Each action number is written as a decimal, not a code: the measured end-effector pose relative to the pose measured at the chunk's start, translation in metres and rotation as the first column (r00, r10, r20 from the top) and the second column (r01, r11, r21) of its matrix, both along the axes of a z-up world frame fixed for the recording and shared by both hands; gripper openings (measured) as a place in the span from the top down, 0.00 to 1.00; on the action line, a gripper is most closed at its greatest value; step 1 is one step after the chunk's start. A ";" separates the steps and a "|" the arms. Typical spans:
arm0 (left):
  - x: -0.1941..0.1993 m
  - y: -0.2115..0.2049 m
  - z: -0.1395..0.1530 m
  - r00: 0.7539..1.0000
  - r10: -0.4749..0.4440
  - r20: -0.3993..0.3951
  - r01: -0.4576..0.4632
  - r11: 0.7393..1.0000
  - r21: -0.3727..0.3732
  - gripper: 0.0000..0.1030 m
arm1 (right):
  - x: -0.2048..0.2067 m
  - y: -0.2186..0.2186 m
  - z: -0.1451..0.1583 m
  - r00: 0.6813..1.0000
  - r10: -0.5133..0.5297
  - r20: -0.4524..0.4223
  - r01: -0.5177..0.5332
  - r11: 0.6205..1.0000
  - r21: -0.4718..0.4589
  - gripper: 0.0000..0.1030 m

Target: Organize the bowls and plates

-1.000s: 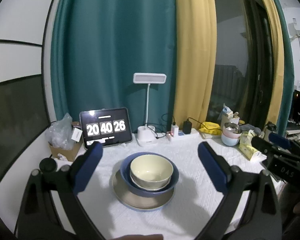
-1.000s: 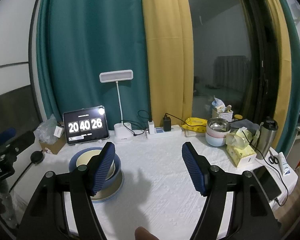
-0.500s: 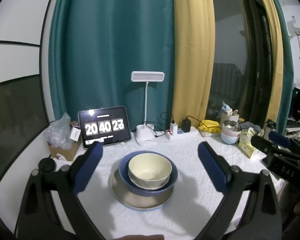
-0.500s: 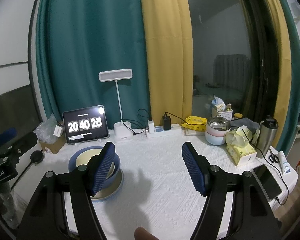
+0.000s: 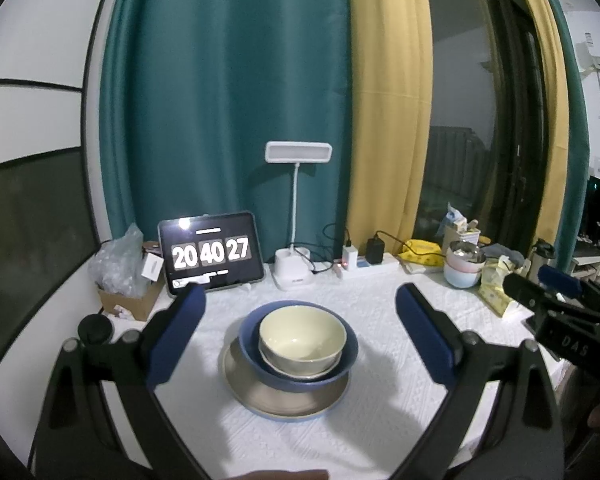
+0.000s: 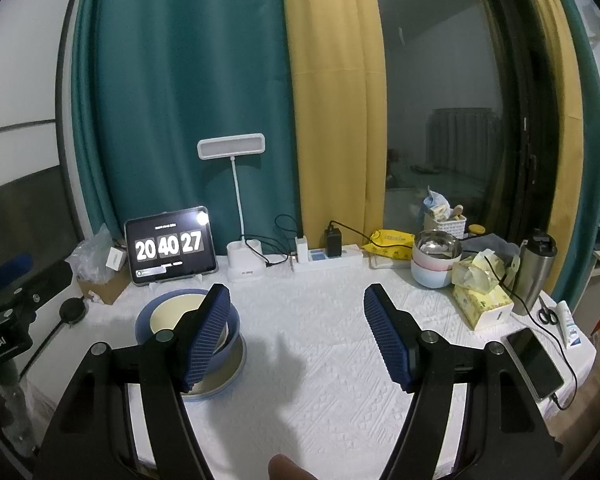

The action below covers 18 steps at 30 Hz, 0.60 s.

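- Two grippers in view, both with jaws spread wide and nothing held between them.
- Left gripper (image 5: pixel 300 332): blue pads well apart, clear of the crockery; neither pad touches a rim. The stack appears between the pads in the left wrist view.
- Right gripper (image 6: pixel 298 336): ribbed blue pads wide apart over bare tablecloth (image 6: pixel 320 380). Its left pad overlaps the stack in the right wrist view; contact cannot be confirmed.
- Task items, one nested stack on the white tablecloth: cream bowl (image 5: pixel 302 338) sits upright inside blue bowl (image 5: pixel 350 354), which rests on a beige plate (image 5: pixel 260 394) with a blue rim.
- From the left gripper the stack lies at 12 o'clock, near. From the right gripper it lies at about 10 o'clock.
- Tablet clock (image 5: pixel 212 258) reads 20 40 27, standing at 11 o'clock beyond the stack, against the teal curtain (image 5: pixel 228 100).
- White desk lamp (image 5: pixel 298 216) at 12 o'clock behind the stack, with a power strip (image 6: pixel 326 258) just beside its base.
- Steel-lined bowl (image 6: pixel 436 260) at 2 o'clock from the right gripper, near the tissue box (image 6: pixel 482 304) and a metal flask (image 6: pixel 536 272).
- Phone (image 6: pixel 534 362) lies flat at 3 o'clock, at the table edge, cable attached.
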<state>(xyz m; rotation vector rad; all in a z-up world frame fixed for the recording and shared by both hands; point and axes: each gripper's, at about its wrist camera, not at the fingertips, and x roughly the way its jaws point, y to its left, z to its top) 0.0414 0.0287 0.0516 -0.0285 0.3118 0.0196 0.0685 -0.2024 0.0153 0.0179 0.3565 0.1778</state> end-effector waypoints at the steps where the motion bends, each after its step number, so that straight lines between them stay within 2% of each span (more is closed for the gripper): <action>1: 0.000 0.000 0.000 1.000 -0.001 0.001 0.001 1.000 0.001 0.06 | 0.001 0.000 0.000 1.000 0.001 -0.001 -0.001 1.000 0.000 0.29; 18: 0.000 -0.001 0.001 1.000 0.005 0.001 -0.005 1.000 0.003 0.06 | 0.000 -0.002 -0.001 1.000 0.003 -0.004 -0.003 1.000 0.000 0.29</action>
